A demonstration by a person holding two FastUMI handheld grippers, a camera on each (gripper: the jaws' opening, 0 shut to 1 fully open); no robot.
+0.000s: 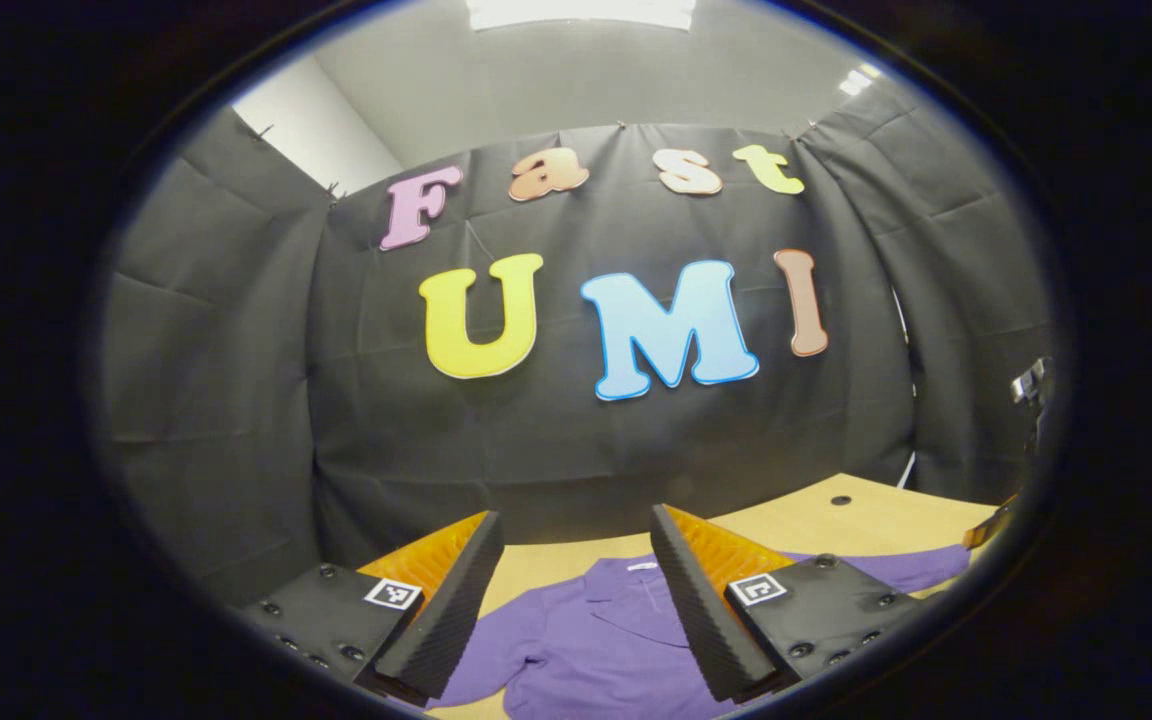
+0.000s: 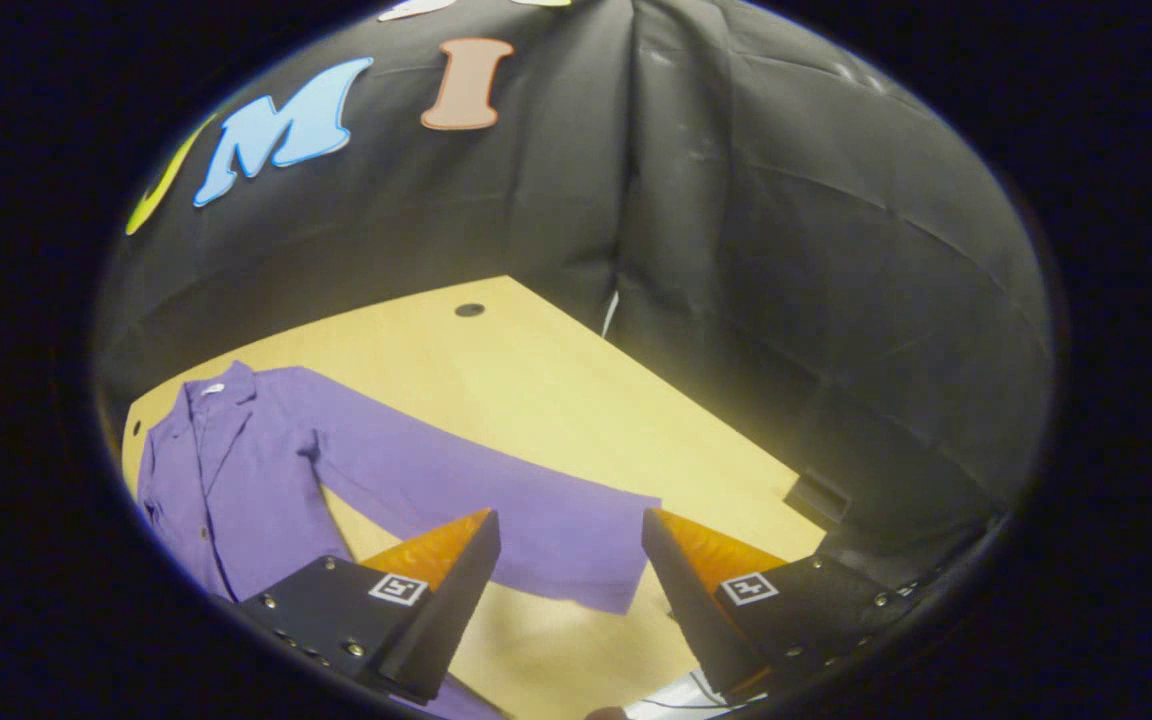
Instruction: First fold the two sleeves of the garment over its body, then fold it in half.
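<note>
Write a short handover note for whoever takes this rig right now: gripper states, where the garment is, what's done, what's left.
Left gripper: open, holding nothing, above the purple garment near its collar.
Right gripper: open, holding nothing, above the outstretched sleeve, close to its cuff end.
The garment lies flat, front up, on the wooden table; this sleeve extends straight out from the body.
Done: nothing folded yet, as far as the views show.
Left: fold both sleeves over the body, then fold the garment in half.
</note>
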